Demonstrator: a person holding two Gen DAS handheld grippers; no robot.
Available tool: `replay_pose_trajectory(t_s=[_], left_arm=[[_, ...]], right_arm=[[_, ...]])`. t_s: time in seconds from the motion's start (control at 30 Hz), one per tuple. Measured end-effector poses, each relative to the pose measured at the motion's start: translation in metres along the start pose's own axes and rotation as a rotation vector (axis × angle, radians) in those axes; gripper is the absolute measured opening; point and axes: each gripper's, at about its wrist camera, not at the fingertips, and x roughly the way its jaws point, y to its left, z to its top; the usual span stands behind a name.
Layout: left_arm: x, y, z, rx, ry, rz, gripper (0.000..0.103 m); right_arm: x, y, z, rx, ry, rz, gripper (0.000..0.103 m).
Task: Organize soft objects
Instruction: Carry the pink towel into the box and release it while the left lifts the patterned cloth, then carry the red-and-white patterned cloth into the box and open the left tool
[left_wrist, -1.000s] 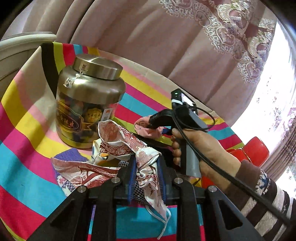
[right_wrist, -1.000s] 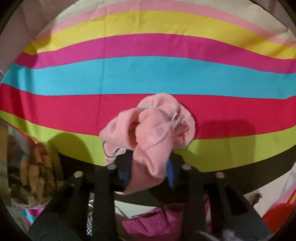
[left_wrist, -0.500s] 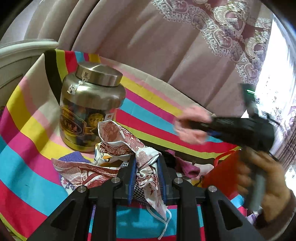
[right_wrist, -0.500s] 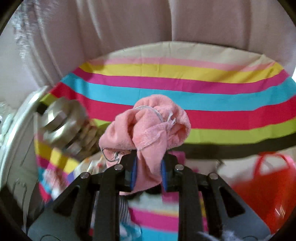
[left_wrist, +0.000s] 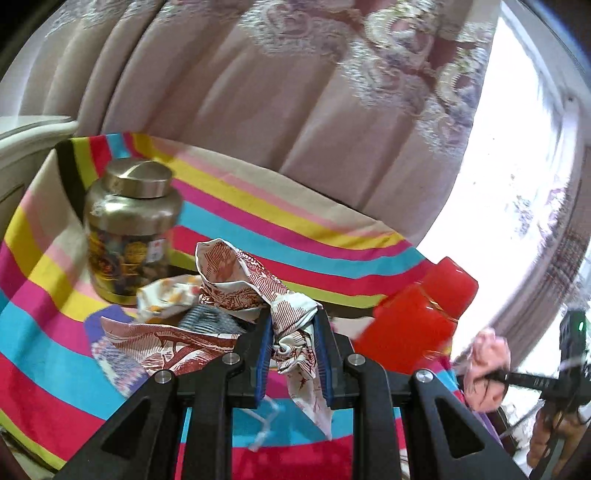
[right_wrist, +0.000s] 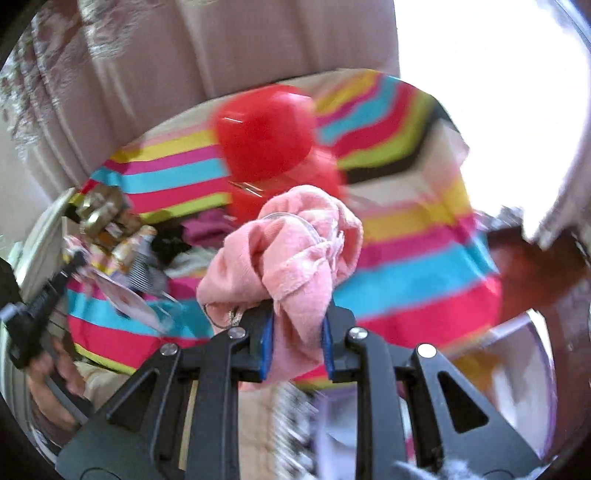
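Since a second ago the right gripper (right_wrist: 297, 332) has swung away from the striped cloth's middle and off to the side, carrying its load with it; in the left wrist view it has shifted from the centre to about four o'clock at the frame's edge. It is clenched on a pink towel (right_wrist: 284, 251), which bunches above the blue pads and hangs clear of the table. The left gripper (left_wrist: 293, 354) has lifted a little and is clamped on a red-and-white patterned cloth (left_wrist: 255, 284), whose far end still lies on the pile at nine o'clock from the pads.

Only the left wrist view shows clearly the gold-lidded jar (left_wrist: 129, 229) at ten o'clock, the small orange-spotted cloth (left_wrist: 166, 299) just beside its base, and a blue striped cloth (left_wrist: 207, 319) under the patterned one. It also shows the pink towel (left_wrist: 485, 369) from outside, gripped beyond the red plastic container (left_wrist: 421, 317).

Only the right wrist view shows the left gripper's holder, a hand (right_wrist: 48, 387) at eight o'clock, and a magenta garment (right_wrist: 207, 225) behind the towel. The striped tablecloth (right_wrist: 413, 280) there is smeared with blur.
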Motion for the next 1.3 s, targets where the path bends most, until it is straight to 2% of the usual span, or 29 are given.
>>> replay_pose_trajectory(t_s=[0.07, 0.23, 0.37, 0.43, 0.57, 0.67, 0.77, 0.83, 0.93, 1.03, 1.3], left_arm=[[-0.004, -0.013, -0.001, 0.018, 0.004, -0.018, 0.023], [-0.014, -0.05, -0.005, 0.066, 0.011, -0.075, 0.023], [-0.016, -0.078, -0.014, 0.098, 0.036, -0.122, 0.023], [-0.017, -0.091, -0.019, 0.117, 0.05, -0.141, 0.023], [-0.018, -0.112, -0.027, 0.144, 0.07, -0.173, 0.023], [-0.02, -0.126, -0.032, 0.164, 0.079, -0.198, 0.023], [-0.022, -0.141, -0.037, 0.187, 0.089, -0.224, 0.023], [-0.021, -0.151, -0.041, 0.204, 0.103, -0.246, 0.023], [-0.022, -0.167, -0.048, 0.232, 0.119, -0.28, 0.023], [-0.02, -0.181, -0.054, 0.247, 0.147, -0.315, 0.023], [-0.011, -0.208, -0.07, 0.268, 0.239, -0.379, 0.023]], right_arm=[[-0.01, -0.028, -0.02, 0.052, 0.029, -0.024, 0.025], [-0.025, -0.069, -0.067, 0.132, 0.093, -0.072, 0.025], [-0.024, -0.087, -0.106, 0.153, 0.152, -0.117, 0.025], [-0.022, -0.097, -0.123, 0.178, 0.195, -0.111, 0.025], [-0.02, -0.109, -0.149, 0.156, 0.248, -0.137, 0.027], [-0.007, -0.113, -0.17, 0.163, 0.329, -0.104, 0.028], [0.004, -0.11, -0.186, 0.138, 0.411, -0.084, 0.04], [0.008, -0.106, -0.195, 0.112, 0.453, -0.08, 0.052], [0.004, -0.109, -0.204, 0.092, 0.474, -0.105, 0.069], [-0.003, -0.114, -0.213, 0.077, 0.482, -0.125, 0.069], [-0.012, -0.126, -0.201, 0.101, 0.417, -0.125, 0.069]])
